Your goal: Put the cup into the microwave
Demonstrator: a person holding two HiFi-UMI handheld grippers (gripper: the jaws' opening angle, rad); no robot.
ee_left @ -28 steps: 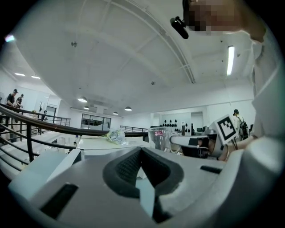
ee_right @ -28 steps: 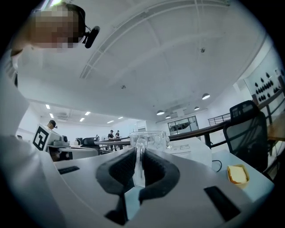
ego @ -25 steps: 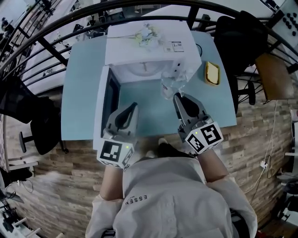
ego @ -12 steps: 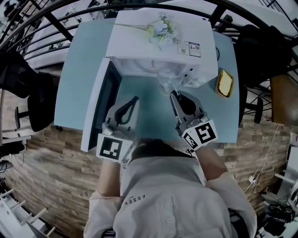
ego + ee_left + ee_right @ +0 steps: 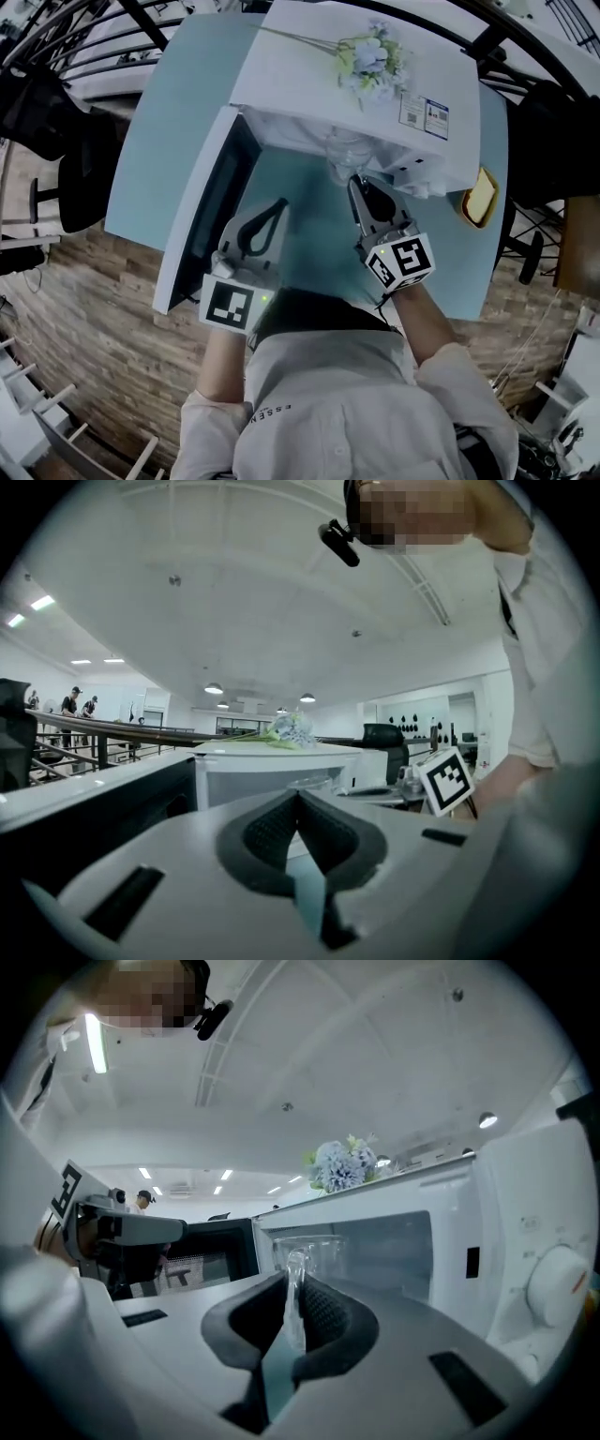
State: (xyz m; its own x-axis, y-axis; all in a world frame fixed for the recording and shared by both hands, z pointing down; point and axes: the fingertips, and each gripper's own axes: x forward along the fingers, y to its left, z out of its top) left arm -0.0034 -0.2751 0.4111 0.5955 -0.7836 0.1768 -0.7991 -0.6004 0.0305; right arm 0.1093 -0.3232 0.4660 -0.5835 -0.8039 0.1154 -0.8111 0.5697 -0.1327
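Note:
A clear glass cup (image 5: 348, 150) hangs at the mouth of the white microwave (image 5: 319, 94), whose door (image 5: 202, 216) stands swung open to the left. My right gripper (image 5: 360, 184) is shut on the cup's wall; in the right gripper view the cup (image 5: 309, 1249) sits pinched between the dark pads (image 5: 323, 1312), with the microwave cavity (image 5: 394, 1241) right behind it. My left gripper (image 5: 280, 203) hovers over the table in front of the open door, shut with nothing in it; in the left gripper view its tips (image 5: 298, 795) meet, facing the microwave (image 5: 272, 766).
A bunch of pale flowers (image 5: 371, 54) lies on top of the microwave. A yellow dish (image 5: 481, 195) sits at the right end of the light blue table (image 5: 164, 122). Dark railings and chairs ring the table. The microwave's control knob (image 5: 553, 1283) is at the right.
Both grippers have moved forward and lower toward the microwave. The right one has carried the cup from over the table up to the cavity's mouth.

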